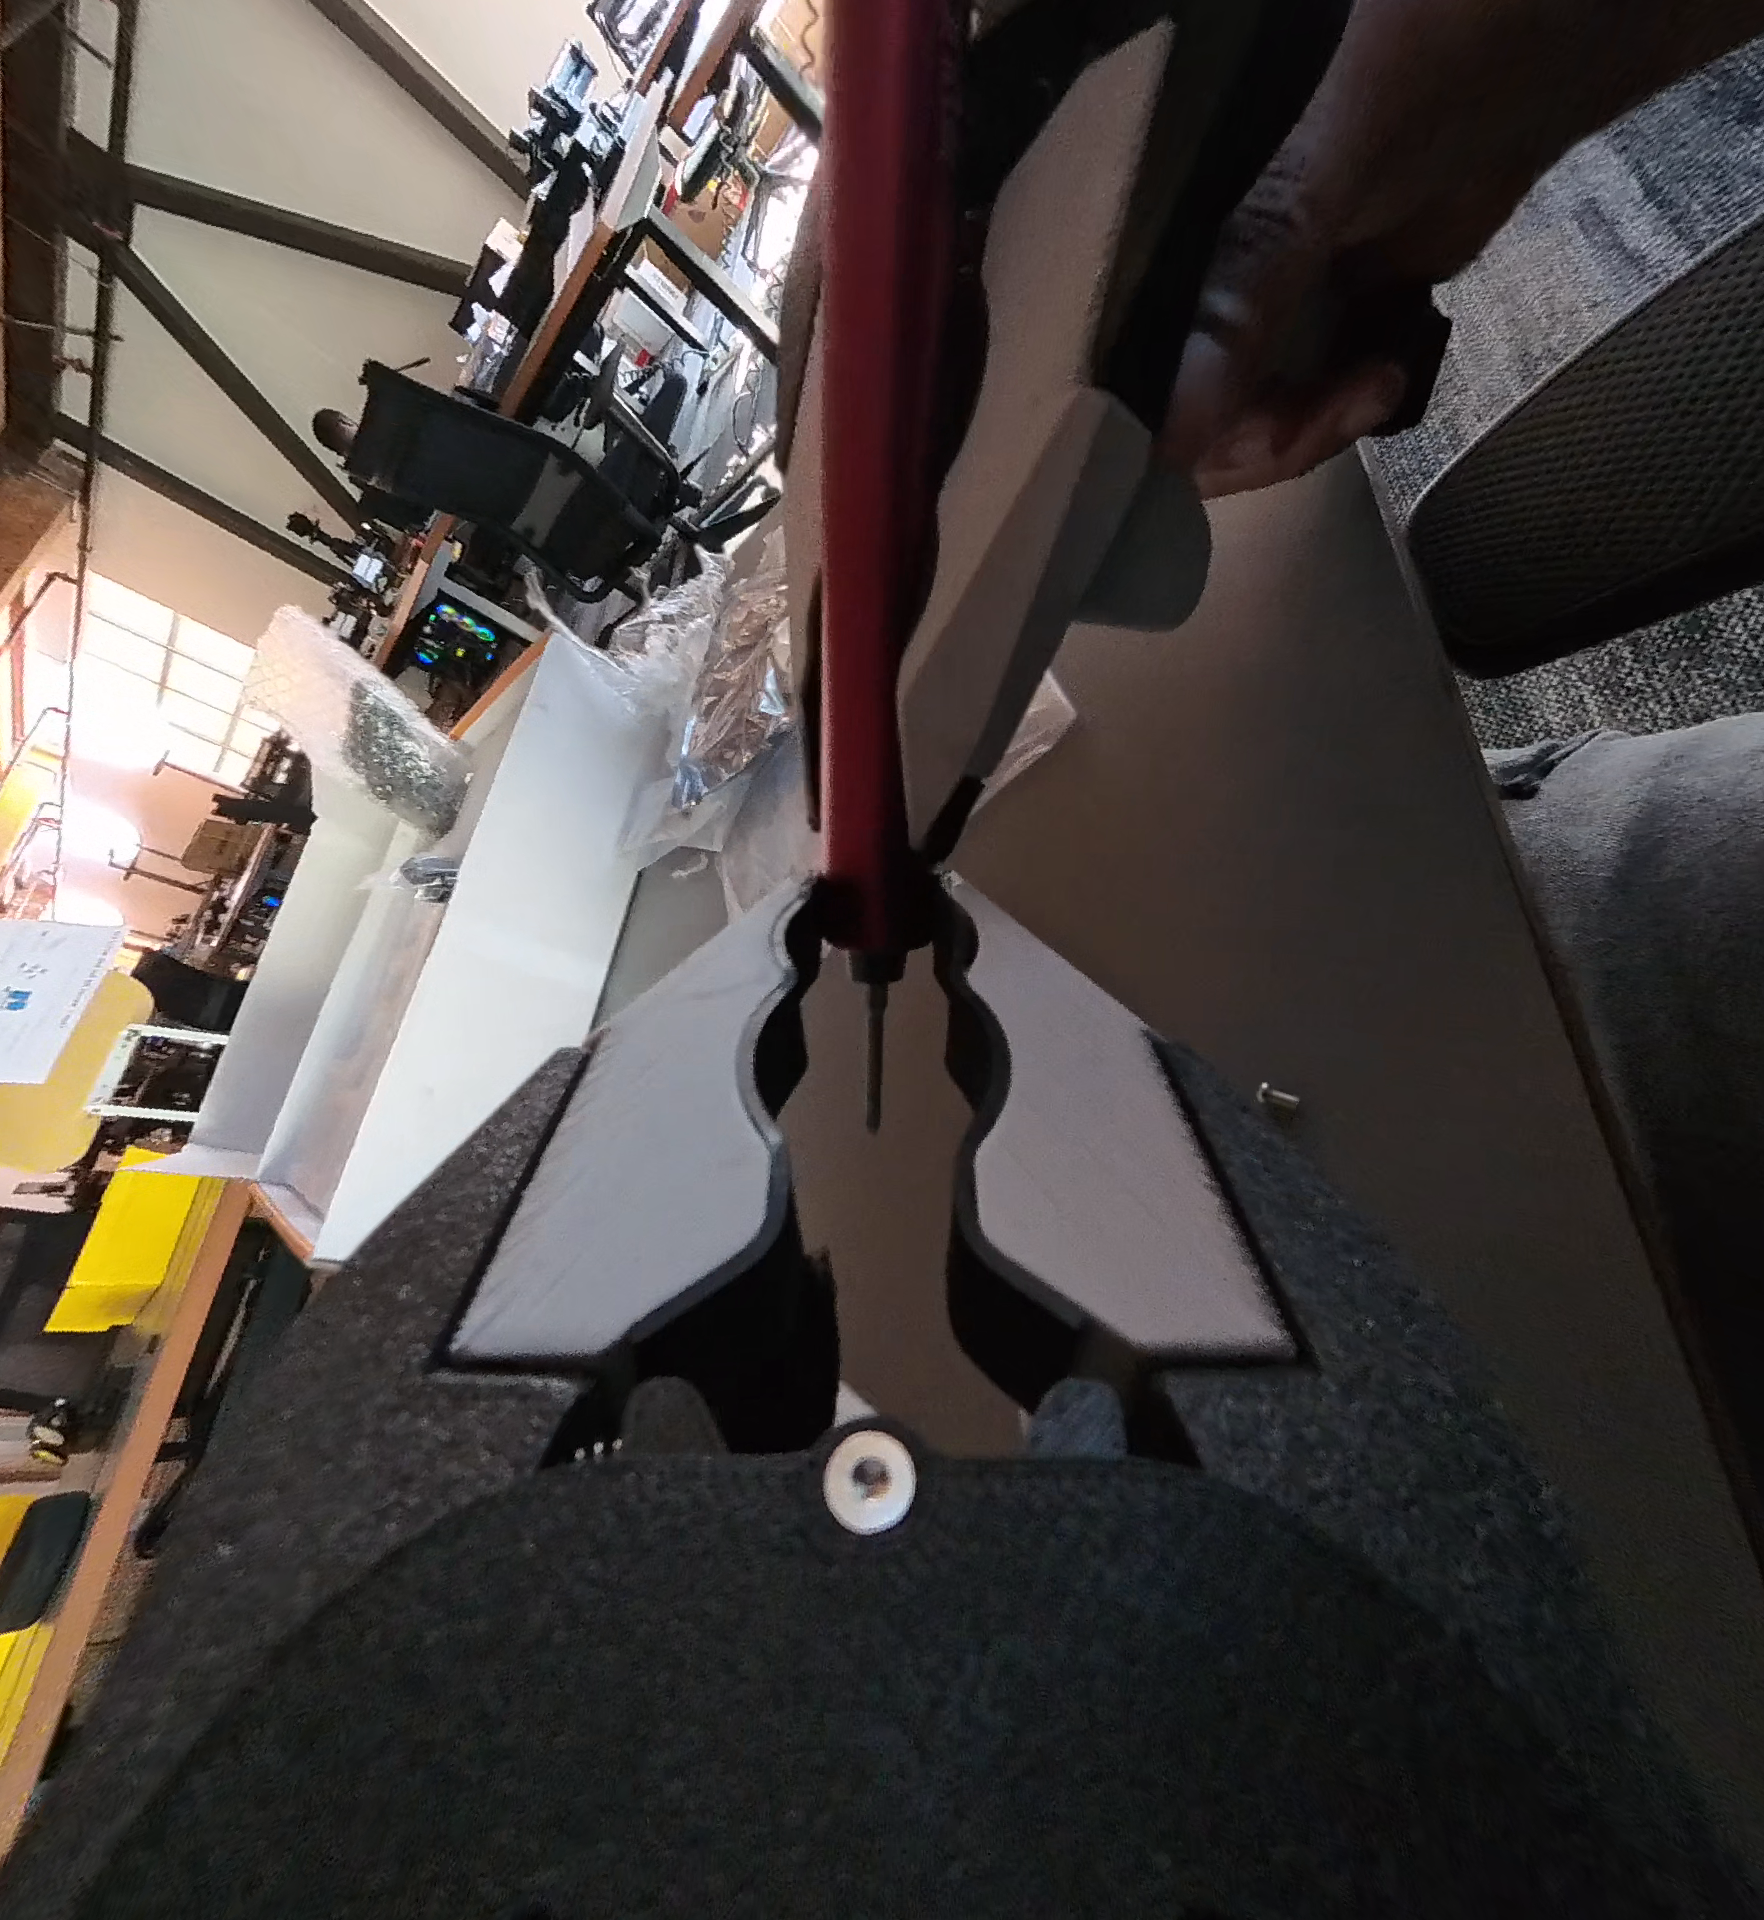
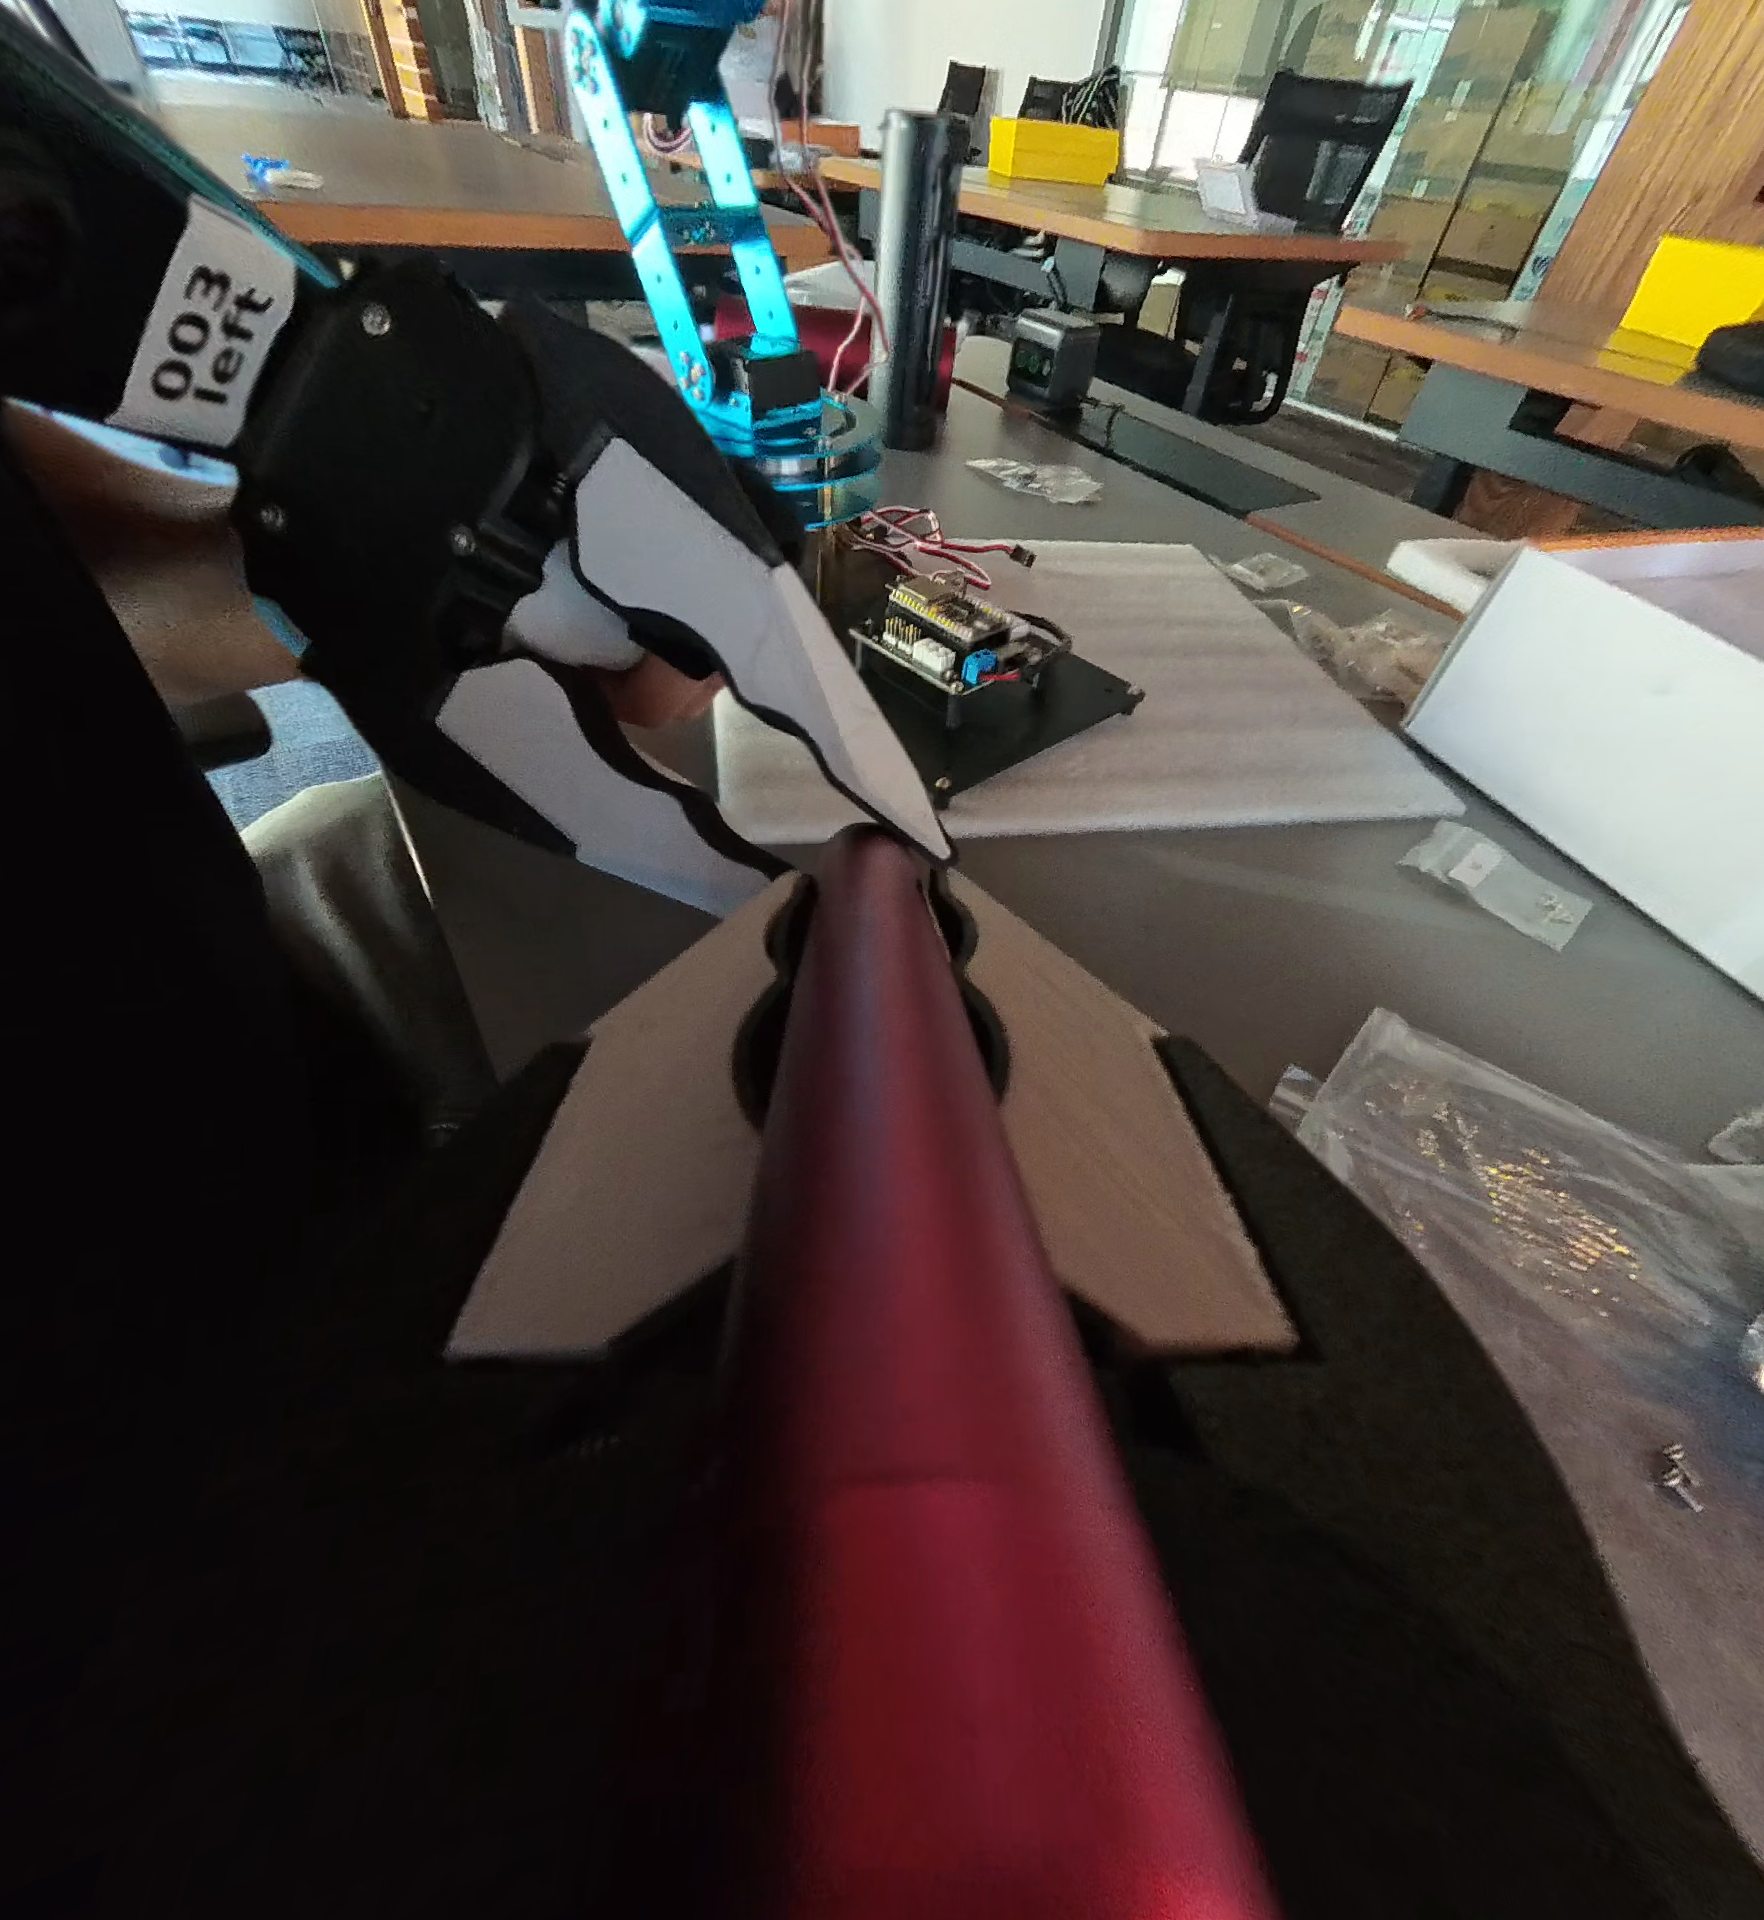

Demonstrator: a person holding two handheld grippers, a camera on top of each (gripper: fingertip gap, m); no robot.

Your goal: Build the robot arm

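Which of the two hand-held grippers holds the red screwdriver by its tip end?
The left hand-held gripper pinches the red screwdriver just above its metal bit; the right hand-held gripper clamps the handle.

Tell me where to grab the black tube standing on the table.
Probably grip the black tube around mid-height, coming from the side away from the blue robot arm beside it: it stands upright and round. Free one first: the left hand-held gripper and right hand-held gripper are both shut on the red screwdriver.
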